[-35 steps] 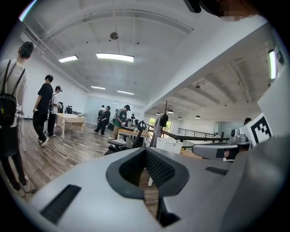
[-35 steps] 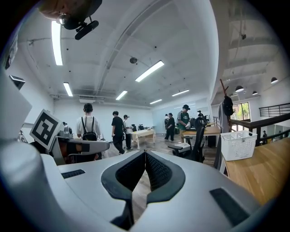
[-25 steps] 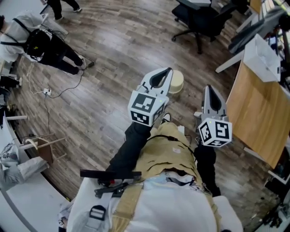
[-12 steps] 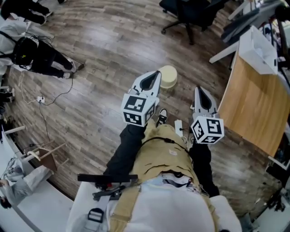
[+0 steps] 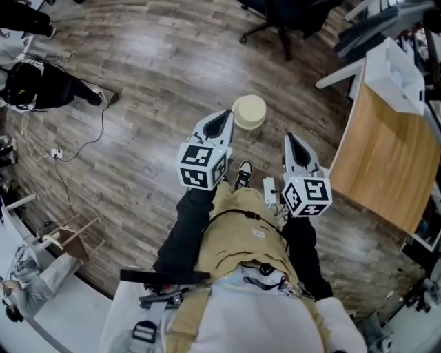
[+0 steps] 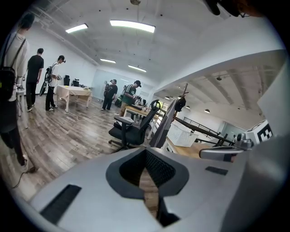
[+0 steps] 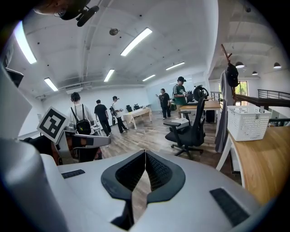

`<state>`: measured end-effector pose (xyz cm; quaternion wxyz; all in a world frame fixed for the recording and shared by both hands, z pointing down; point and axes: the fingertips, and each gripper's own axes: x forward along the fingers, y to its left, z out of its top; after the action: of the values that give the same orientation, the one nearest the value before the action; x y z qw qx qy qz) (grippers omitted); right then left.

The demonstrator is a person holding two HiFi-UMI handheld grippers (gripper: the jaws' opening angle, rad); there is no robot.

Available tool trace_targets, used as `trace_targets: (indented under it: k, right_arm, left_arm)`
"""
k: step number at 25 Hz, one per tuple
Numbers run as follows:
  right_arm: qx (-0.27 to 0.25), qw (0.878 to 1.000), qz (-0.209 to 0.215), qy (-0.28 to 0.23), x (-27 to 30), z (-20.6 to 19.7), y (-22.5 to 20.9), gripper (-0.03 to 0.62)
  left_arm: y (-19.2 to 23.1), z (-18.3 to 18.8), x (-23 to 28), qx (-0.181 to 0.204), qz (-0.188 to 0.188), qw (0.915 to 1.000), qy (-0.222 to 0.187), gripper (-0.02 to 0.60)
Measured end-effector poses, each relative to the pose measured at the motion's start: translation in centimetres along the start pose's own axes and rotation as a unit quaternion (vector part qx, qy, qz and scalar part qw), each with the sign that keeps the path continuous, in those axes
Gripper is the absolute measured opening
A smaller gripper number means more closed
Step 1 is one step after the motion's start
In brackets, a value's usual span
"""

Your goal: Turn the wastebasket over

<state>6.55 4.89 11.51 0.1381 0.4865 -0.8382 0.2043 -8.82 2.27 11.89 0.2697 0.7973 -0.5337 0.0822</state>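
Note:
A pale cream round wastebasket (image 5: pixel 249 112) stands on the wooden floor ahead of my feet in the head view. My left gripper (image 5: pixel 227 116) is shut and empty, its tip just left of the basket and above it. My right gripper (image 5: pixel 289 140) is also shut and empty, to the right of the basket and nearer to me. In the left gripper view the left gripper (image 6: pixel 145 151) shows jaws pressed together with only floor beyond. The right gripper (image 7: pixel 145 154) in its own view looks the same. Neither gripper view shows the basket.
A black office chair (image 5: pixel 289 17) stands beyond the basket. A wooden desk (image 5: pixel 386 152) with a white basket (image 5: pixel 396 72) lies at the right. People stand at the far left (image 5: pixel 41 79), with a cable (image 5: pixel 76 148) on the floor.
Both grippers have sunk toward the floor and moved forward. The wastebasket now shows fully beside the left gripper's tip instead of half behind it.

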Motion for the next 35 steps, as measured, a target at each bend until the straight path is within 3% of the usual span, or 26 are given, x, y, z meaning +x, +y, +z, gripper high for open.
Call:
trace_targets:
  k: [7,20,28,35]
  right_arm:
    - [0.002,1.0,0.024,0.007,0.9,-0.6,-1.3,0.02]
    - [0.007,0.999,0.04,0.023,2.0,-1.6,-2.4,0.02]
    - [0.024,0.997,0.016,0.076,7.4,-4.8,-3.7,0.02]
    - [0.103,0.984,-0.023,0.143,12.7,-10.8,-5.4,0.02]
  left_arm:
    - [-0.8,-1.1,1.0,0.0,0.018,0.9998,0.008,0.0]
    - [-2.7,-2.3,2.6,0.003,0.013,0.9997,0.022,0.0]
    - [1.2,-5.4,6.6,-0.03,-0.003,0.9975,0.064,0.0]
    - [5.9,-10.8,10.7,-0.06,-0.02,0.9878,0.142,0.0]
